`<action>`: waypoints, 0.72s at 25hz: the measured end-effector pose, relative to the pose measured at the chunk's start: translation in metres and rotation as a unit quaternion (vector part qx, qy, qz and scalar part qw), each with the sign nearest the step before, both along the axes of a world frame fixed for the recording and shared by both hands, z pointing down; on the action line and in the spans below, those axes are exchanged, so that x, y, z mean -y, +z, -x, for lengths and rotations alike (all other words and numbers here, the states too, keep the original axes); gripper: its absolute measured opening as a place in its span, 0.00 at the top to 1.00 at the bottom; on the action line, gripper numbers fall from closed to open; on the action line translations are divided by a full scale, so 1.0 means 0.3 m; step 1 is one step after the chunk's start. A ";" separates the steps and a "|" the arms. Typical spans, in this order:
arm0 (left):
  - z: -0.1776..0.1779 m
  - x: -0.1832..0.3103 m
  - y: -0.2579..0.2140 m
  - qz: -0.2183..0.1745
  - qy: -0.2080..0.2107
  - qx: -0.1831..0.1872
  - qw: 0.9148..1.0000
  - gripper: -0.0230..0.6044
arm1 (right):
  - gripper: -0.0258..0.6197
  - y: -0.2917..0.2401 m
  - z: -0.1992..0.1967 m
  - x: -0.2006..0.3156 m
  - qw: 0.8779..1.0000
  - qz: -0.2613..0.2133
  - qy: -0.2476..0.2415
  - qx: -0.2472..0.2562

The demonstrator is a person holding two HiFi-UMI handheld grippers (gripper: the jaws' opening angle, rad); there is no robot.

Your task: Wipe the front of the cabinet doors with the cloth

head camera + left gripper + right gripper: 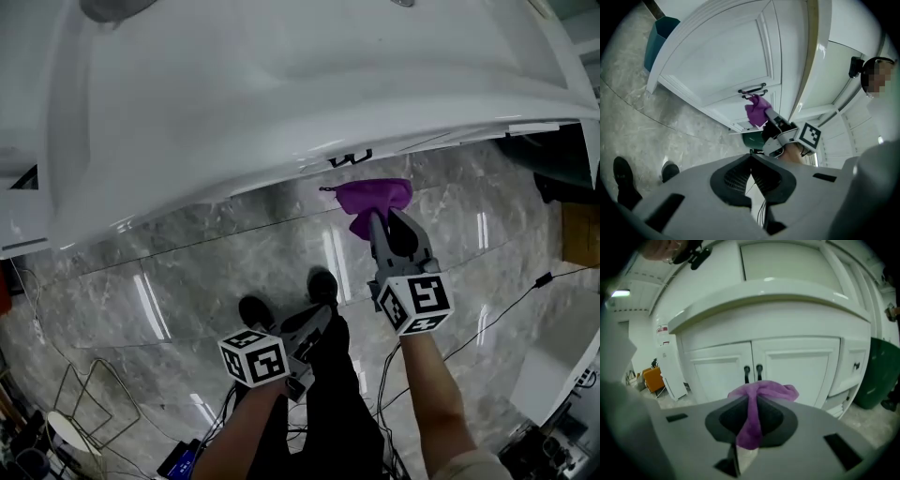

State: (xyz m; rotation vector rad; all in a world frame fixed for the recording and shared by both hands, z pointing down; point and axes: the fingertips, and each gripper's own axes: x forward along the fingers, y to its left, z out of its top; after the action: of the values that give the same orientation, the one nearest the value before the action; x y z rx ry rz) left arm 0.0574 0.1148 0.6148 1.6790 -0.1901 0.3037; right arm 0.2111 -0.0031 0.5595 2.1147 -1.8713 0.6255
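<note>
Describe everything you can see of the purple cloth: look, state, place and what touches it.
The purple cloth looks soft and fleecy, like microfibre, plain with no print. It is bunched, not spread: the right gripper is shut on its middle, so one crumpled lobe bulges past the jaw tips and a tail hangs back between the jaws. It is held in the air, facing the black handles where the two white cabinet doors meet. Whether it touches the doors cannot be told.
</note>
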 end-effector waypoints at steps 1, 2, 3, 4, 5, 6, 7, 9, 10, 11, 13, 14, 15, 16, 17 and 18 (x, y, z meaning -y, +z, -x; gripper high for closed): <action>-0.011 -0.004 -0.018 -0.001 0.005 -0.003 1.000 0.95 | 0.87 -0.079 -0.016 0.006 1.000 -0.017 0.000 -0.015; -0.021 -0.007 -0.033 -0.003 0.008 -0.005 1.000 0.95 | 0.87 -0.148 -0.035 0.016 0.999 -0.033 0.002 -0.028; -0.030 -0.008 -0.046 -0.004 0.011 -0.007 1.000 0.95 | 0.87 -0.204 -0.058 0.031 0.998 -0.047 0.006 -0.037; -0.037 -0.008 -0.057 -0.007 0.014 -0.008 1.000 0.95 | 0.87 -0.245 -0.082 0.048 0.997 -0.057 0.011 -0.044; -0.045 -0.008 -0.065 -0.009 0.016 -0.008 1.000 0.95 | 0.87 -0.273 -0.106 0.069 0.997 -0.065 0.016 -0.048; -0.053 -0.007 -0.072 -0.013 0.018 -0.008 1.000 0.95 | 0.87 -0.289 -0.129 0.092 0.996 -0.070 0.019 -0.052; -0.062 -0.006 -0.078 -0.016 0.019 -0.007 1.000 0.95 | 0.87 -0.299 -0.149 0.117 0.996 -0.075 0.019 -0.054; -0.073 -0.002 -0.082 -0.019 0.018 -0.006 1.000 0.95 | 0.87 -0.298 -0.176 0.170 0.995 -0.079 0.015 -0.060; -0.075 0.000 -0.077 -0.018 0.015 -0.005 1.000 0.95 | 0.87 -0.288 -0.184 0.195 0.995 -0.079 0.012 -0.062; -0.074 0.001 -0.069 -0.016 0.013 -0.002 1.000 0.95 | 0.87 -0.276 -0.188 0.215 0.995 -0.080 0.009 -0.063; -0.070 -0.002 -0.047 -0.012 0.010 0.004 1.000 0.95 | 0.87 -0.249 -0.191 0.233 0.995 -0.083 0.004 -0.063; -0.070 -0.006 -0.037 -0.010 0.009 0.007 1.000 0.95 | 0.87 -0.231 -0.192 0.233 0.995 -0.082 0.002 -0.063; -0.073 -0.012 -0.027 -0.007 0.009 0.009 1.000 0.95 | 0.87 -0.207 -0.193 0.231 0.995 -0.077 0.002 -0.062; -0.079 -0.020 -0.018 -0.005 0.010 0.010 1.000 0.95 | 0.87 -0.181 -0.197 0.231 0.996 -0.071 0.002 -0.060; -0.087 -0.028 -0.008 -0.004 0.013 0.012 1.000 0.95 | 0.87 -0.154 -0.203 0.232 0.996 -0.066 0.004 -0.057; -0.096 -0.036 0.002 -0.004 0.016 0.013 1.000 0.95 | 0.87 -0.127 -0.212 0.237 0.997 -0.062 0.006 -0.055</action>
State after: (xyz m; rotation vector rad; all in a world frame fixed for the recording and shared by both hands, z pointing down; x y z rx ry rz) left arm 0.0862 0.1257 0.6155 1.6878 -0.1841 0.3508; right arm 0.2746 -0.0741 0.5215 2.1894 -1.8837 0.3956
